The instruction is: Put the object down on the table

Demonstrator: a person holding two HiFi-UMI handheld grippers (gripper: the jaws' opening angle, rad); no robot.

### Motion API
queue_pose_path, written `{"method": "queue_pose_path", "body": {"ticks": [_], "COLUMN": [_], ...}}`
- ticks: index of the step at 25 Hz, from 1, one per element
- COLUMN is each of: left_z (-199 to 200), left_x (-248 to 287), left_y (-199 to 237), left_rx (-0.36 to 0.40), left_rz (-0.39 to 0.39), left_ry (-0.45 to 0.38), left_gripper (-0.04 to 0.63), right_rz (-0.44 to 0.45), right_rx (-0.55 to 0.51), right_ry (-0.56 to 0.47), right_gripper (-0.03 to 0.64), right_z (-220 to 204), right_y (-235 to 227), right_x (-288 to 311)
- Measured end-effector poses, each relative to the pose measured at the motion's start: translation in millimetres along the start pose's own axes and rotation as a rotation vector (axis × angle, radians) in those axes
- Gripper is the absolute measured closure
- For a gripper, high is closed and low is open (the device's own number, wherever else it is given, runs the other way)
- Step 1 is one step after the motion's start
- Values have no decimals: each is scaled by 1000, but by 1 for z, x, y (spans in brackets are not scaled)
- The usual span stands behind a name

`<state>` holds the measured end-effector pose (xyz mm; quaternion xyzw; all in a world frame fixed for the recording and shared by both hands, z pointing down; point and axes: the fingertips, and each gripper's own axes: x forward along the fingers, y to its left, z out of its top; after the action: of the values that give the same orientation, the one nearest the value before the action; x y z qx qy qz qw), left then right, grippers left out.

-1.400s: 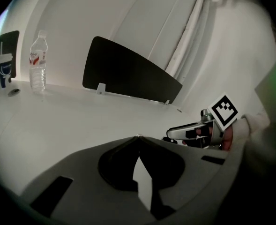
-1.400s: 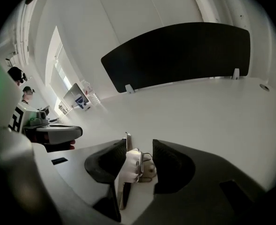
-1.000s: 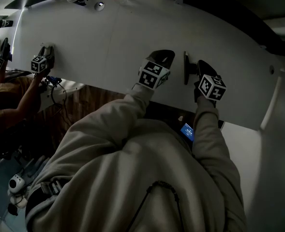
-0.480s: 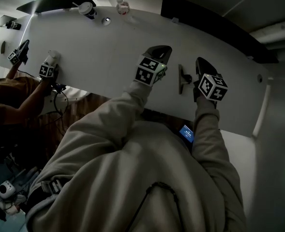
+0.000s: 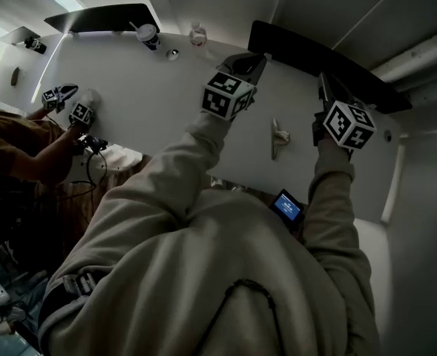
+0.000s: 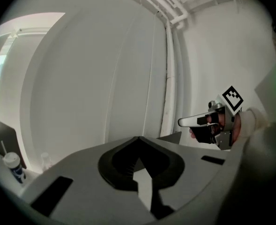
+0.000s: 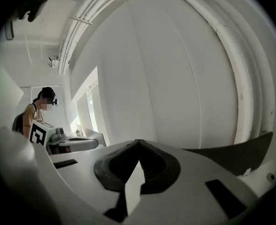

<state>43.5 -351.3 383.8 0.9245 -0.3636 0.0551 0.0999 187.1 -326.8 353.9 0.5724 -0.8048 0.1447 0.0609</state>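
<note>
Lying on the white table (image 5: pixel 151 102), the pale object (image 5: pixel 278 136) sits at 5 o'clock from the left gripper (image 5: pixel 254 59) and 7 o'clock from the right gripper (image 5: pixel 324 87). Both sets of jaws are closed, tips together, with nothing between them.

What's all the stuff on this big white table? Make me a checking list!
Surface: white table, long and plain.
Job's things: small pale object lying on the table between the two tools, touching neither.
Clutter: lidded cup with straw and small bottle at the far edge.
Grippers: left tool and right tool both shut, nothing held.
Cables: dark cables beside the table's left end.
Surroundings: another person's arm at left; dark panels behind the table.
</note>
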Motion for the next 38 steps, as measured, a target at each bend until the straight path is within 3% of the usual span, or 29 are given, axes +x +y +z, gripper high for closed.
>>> {"method": "queue_pose_path", "body": {"ticks": [7,18,24,34,38], "left_z": [80,146,151,119,129], "left_x": [-27,-46,-50,-32,-34], "left_y": [8,-19,-21,-20,-13], "left_rx": [23,133,147,167,185], "left_rz": [25,-14,-10,-9,-7], "left_ry": [-133,-188,-199,-182,-181], "left_gripper": [591,591,591,591,591], "right_rz": [24,42,54,64,68], "right_rx": [-46,-155,-162,-158,-161], "right_ry": [-121,-258,-268,-264,-258], "right_gripper": [597,598,598,600,600], "right_z": [71,150,153,121,129], "right_y": [24,57,63,48,53], "right_x": [-25,-59,-62,-48,-40]}}
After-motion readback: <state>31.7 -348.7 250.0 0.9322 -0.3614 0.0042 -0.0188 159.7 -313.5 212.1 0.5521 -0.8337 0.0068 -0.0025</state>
